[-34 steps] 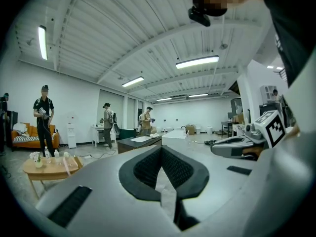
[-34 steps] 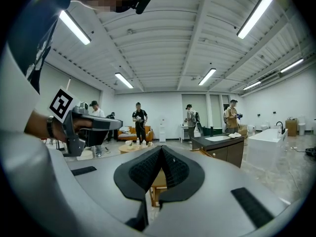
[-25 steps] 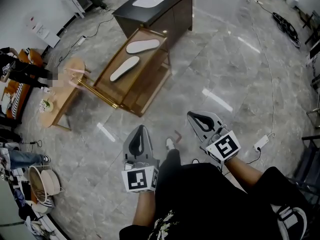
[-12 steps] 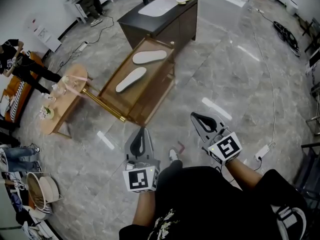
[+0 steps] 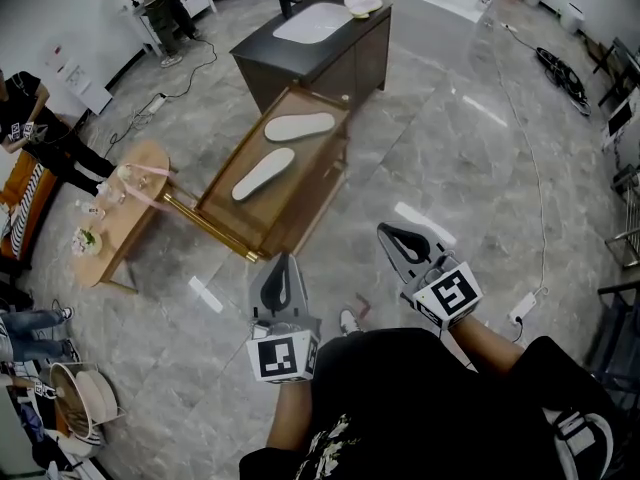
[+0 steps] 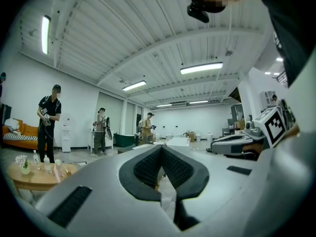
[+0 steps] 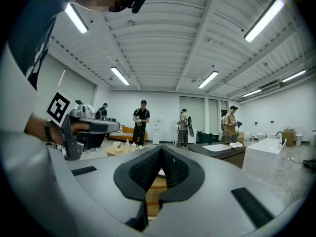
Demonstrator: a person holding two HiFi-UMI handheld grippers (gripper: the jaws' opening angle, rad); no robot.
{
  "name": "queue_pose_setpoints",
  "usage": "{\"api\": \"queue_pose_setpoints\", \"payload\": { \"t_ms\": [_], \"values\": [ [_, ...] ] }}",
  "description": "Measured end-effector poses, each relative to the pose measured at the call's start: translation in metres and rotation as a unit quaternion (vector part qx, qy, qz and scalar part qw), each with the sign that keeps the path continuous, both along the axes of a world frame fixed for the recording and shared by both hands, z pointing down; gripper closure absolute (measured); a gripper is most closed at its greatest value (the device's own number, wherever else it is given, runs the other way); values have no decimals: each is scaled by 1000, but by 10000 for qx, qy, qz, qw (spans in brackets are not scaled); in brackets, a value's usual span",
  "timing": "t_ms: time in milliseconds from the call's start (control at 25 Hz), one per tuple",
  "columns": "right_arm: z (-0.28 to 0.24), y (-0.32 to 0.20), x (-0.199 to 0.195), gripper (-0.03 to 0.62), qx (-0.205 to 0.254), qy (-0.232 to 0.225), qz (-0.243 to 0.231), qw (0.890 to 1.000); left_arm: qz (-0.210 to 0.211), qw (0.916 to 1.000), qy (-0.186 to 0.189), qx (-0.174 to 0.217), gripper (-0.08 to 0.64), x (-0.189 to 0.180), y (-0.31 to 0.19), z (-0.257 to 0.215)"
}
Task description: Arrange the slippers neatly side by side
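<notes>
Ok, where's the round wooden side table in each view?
Head view: the round wooden side table sits at middle left.
Left gripper view: lower left, near and large.
Right gripper view: small, just left of centre.
Shared landmark: the person in black standing beside it.

L gripper [image 6: 162,152] points level, fingers [image 6: 148,168] pressed together w/ nothing between. R gripper [image 6: 219,145] shows at the right w/ its marker cube [image 6: 274,124]. Low left: round wooden desk [image 6: 34,177] w/ bottles [image 6: 42,161] & flowers [image 6: 22,161]. 3 people beyond, 1 in black [image 6: 49,115] near an orange sofa [image 6: 17,135].
</notes>
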State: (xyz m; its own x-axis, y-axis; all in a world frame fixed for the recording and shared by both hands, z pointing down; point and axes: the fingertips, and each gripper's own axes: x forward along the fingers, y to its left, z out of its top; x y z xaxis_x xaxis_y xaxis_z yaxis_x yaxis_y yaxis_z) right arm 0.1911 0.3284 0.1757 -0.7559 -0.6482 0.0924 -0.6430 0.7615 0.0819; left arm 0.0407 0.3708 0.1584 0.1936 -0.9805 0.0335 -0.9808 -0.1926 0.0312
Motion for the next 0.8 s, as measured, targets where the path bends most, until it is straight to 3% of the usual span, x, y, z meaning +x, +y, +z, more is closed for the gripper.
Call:
{"api": "queue_pose_setpoints", "payload": {
  "t_ms": [800],
  "values": [
    [9, -26, -24, 601, -75, 60, 578, 9983, 600, 9981, 81, -119, 558, -29, -42, 14]
  ]
}}
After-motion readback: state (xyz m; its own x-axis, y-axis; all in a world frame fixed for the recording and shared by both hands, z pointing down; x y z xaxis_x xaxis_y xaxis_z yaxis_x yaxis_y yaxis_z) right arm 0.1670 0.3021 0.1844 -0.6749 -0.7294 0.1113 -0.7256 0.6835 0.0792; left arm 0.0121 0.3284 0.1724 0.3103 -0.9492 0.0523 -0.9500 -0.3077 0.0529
